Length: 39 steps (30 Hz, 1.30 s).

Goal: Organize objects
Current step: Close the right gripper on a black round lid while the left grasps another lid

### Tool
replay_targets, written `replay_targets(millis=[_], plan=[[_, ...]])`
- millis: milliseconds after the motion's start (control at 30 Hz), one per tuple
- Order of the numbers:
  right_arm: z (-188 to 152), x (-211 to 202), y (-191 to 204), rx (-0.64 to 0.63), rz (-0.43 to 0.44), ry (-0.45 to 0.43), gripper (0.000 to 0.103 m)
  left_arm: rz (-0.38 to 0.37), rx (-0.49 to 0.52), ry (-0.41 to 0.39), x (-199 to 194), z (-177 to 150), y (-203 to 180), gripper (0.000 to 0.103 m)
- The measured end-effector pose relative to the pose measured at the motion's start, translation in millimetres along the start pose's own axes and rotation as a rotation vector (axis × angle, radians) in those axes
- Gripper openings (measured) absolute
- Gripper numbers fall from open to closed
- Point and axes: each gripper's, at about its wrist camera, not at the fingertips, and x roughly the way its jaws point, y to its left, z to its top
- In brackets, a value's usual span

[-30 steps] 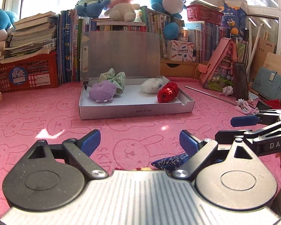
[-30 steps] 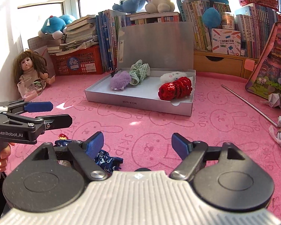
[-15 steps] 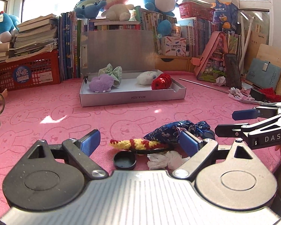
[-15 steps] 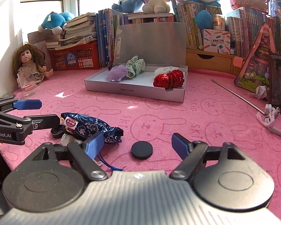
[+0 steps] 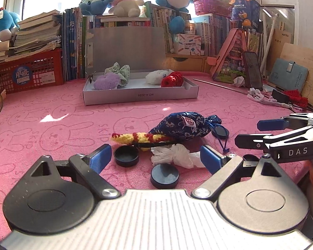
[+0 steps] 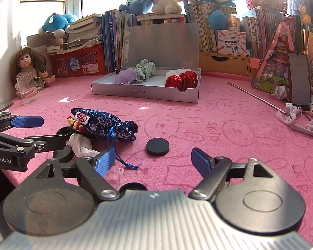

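Both tongs, left [image 5: 155,158] and right [image 6: 153,161], gaped empty; the crowded pouch [image 5: 184,128], caps [image 5: 126,156] and tissue [image 5: 174,156] invited a double grab.

A table under a pink bunny-print cloth [image 5: 58,129] carries an open grey box [image 5: 139,96] toward the far edge, and near the front edge a blue pouch [image 5: 183,128], a yellow-red crochet strip [image 5: 135,138], crumpled white tissue [image 5: 173,155] and 3 black caps [image 5: 126,155].
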Motion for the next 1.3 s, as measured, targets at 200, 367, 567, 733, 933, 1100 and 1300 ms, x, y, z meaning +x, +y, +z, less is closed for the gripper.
replay_targets(millis=[200, 367, 567, 733, 933, 1100, 1300], plan=[[-10.1, -4.6, 1.6, 0.009, -0.013, 0.003, 0.087, -0.006, 0.018, 0.001, 0.2, -6.0, -6.3, 0.094], [-16.8, -9.7, 3.6, 0.018, -0.022, -0.010, 0.087, -0.009, 0.018, 0.008, 1.6, -12.2, -11.2, 0.094], [-23.3, -14.7, 11.1, -0.018, -0.031, -0.014, 0.087, -0.005, 0.025, -0.002, 2.2, -17.3, -14.7, 0.094], [-28.1, -16.8, 12.1, -0.005, -0.027, -0.008, 0.087, -0.004, 0.021, 0.004, 2.7, -19.4, -15.2, 0.093], [-31.9, -20.5, 16.3, -0.017, -0.013, -0.011, 0.084, -0.006, 0.022, -0.002, 0.6, -20.1, -16.4, 0.086], [-33.5, -20.2, 22.3, -0.046, -0.010, -0.013, 0.079, -0.028, 0.008, 0.020, 2.7, -18.8, -16.4, 0.065], [-33.4, -19.9, 23.2, -0.046, -0.016, -0.012, 0.069, -0.023, 0.029, 0.025, 1.5, -20.6, -19.4, 0.054]])
